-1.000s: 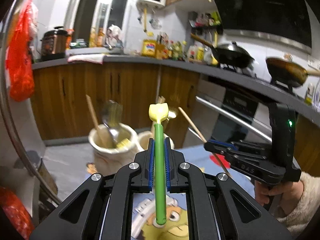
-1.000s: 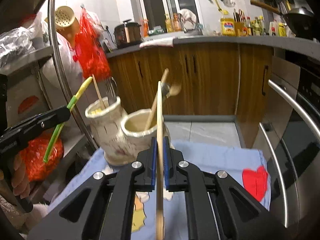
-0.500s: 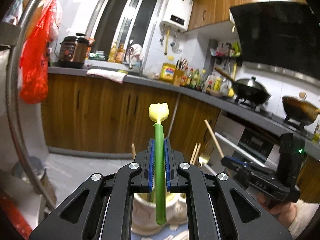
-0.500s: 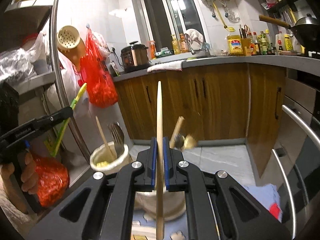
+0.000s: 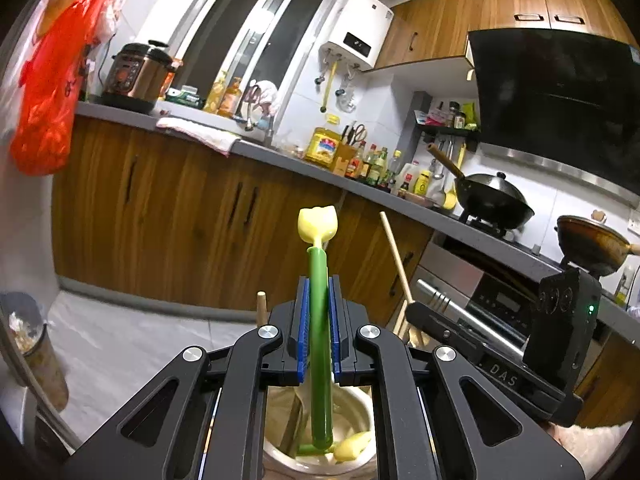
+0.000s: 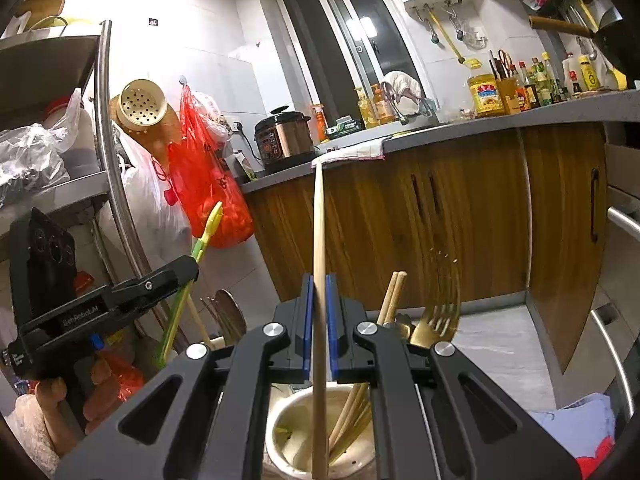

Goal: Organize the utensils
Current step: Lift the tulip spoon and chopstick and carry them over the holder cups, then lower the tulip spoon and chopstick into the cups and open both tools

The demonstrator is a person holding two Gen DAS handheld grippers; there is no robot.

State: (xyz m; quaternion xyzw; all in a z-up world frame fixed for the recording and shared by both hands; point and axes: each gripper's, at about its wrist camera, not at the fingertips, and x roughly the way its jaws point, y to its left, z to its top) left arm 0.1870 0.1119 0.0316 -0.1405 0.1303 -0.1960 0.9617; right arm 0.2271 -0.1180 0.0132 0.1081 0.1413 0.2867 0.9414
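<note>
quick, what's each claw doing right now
Left claw: closed on the green utensil, over a holder.
Right claw: closed on the wooden chopstick, over another holder.

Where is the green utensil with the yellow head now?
In the left wrist view, the green utensil stands upright in the left gripper, its lower end inside the cream holder.

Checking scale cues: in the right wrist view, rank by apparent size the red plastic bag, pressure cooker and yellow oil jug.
1. red plastic bag
2. pressure cooker
3. yellow oil jug
The jug sits farther away, so its true size is unsure.
</note>
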